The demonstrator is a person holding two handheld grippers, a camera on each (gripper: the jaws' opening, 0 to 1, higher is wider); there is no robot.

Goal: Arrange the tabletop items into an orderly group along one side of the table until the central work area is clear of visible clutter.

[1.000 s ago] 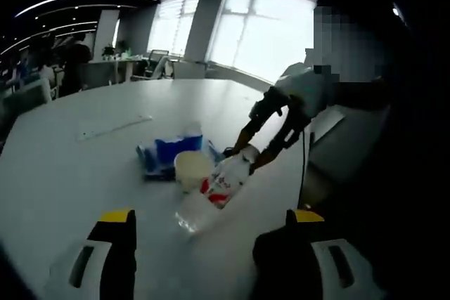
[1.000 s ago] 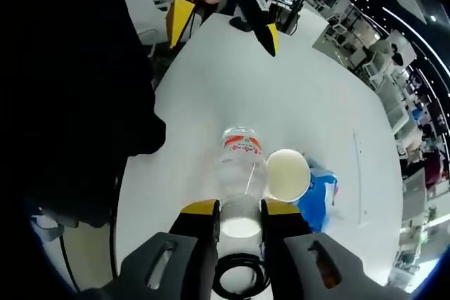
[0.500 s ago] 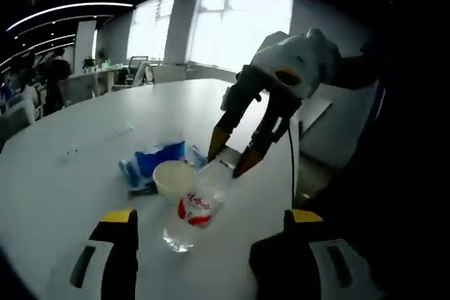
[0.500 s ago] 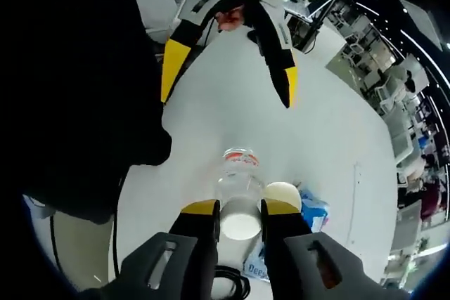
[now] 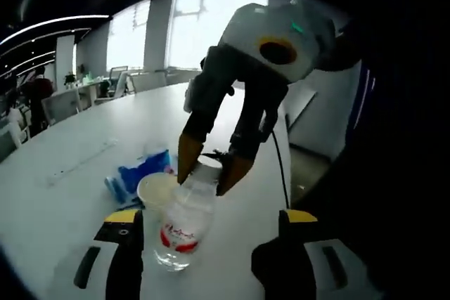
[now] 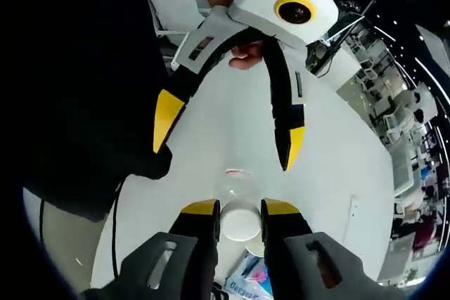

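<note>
A clear plastic bottle (image 5: 184, 219) with a red label and a white cap (image 6: 240, 221) stands nearly upright, leaning a little, over the white table (image 5: 77, 187). My right gripper (image 5: 211, 168) comes down from above and is shut on the bottle's cap; in the right gripper view its yellow-tipped jaws (image 6: 240, 209) squeeze the cap from both sides. My left gripper (image 5: 209, 217) is open, with the bottle's lower part just ahead of its jaws. From the right gripper view, the left gripper (image 6: 228, 133) hangs spread wide beyond the bottle (image 6: 235, 186). I cannot tell whether the bottle's base touches the table.
A white paper cup (image 5: 156, 189) stands right beside the bottle, with a blue packet (image 5: 137, 173) behind it. A long thin strip (image 5: 77, 163) lies farther left on the table. The table's edge (image 5: 278, 173) runs close on the right, with a black cable (image 5: 279, 156) hanging there.
The right gripper has tipped the bottle up from lying slanted to nearly upright. The left gripper has come closer, so bottle and right gripper loom larger.
</note>
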